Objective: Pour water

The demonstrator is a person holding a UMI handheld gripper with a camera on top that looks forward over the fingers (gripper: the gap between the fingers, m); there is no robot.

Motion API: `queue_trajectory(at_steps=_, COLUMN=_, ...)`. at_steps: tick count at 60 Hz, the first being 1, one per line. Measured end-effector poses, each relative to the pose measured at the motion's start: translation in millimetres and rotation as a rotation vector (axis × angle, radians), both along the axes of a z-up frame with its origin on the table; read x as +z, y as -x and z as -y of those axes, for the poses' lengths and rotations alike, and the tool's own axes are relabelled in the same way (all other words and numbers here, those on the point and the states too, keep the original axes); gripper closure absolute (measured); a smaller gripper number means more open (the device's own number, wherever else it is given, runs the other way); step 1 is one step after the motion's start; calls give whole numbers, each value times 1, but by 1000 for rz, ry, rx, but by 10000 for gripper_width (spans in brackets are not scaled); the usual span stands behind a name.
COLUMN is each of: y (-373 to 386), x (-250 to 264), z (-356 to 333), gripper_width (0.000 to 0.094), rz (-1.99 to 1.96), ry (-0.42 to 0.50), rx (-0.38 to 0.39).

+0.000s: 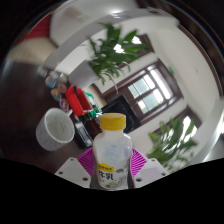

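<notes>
Currently, gripper view — gripper [112,172] fingers clamp a clear plastic bottle with yellow cap and white label [111,152], upright, cap on. White paper cup [55,128] sits just left beyond it — nothing poured yet, uncapping and tilting likely remain.

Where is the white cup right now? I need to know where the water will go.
In the gripper view, the white cup stands beyond the fingers, to the left of the yellow-capped bottle held in the gripper, just ahead of a red object.
</notes>
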State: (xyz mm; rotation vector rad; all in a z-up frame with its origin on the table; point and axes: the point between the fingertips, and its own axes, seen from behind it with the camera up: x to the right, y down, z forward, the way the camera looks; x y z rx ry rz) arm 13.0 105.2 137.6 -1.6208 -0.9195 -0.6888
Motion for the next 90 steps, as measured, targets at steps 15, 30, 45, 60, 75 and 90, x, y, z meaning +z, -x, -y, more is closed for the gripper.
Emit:
queue_trajectory(at_steps=15, y=-15, x=-38, z=-1, gripper_width=508, rz=-773, ry=188, rx=-38)
queue_trajectory(at_steps=30, y=-27, x=-57, z=-13, gripper_width=501, rz=-973, ry=199, rx=-46)
queue_trajectory(at_steps=45, y=-28, x=-69, z=-11, gripper_width=500, rz=-954, ry=153, rx=-35)
queue_trajectory(at_steps=60, y=-32, x=-75, z=-3, gripper_width=298, rz=-973, ry=192, rx=-93)
queue_trajectory(at_steps=75, y=-47, x=-75, z=83, gripper_width=88, rz=-1011, ry=208, rx=-189)
queue_trajectory(at_steps=90, y=-61, x=-52, z=190, gripper_width=84, rz=-1010, ry=144, rx=-304)
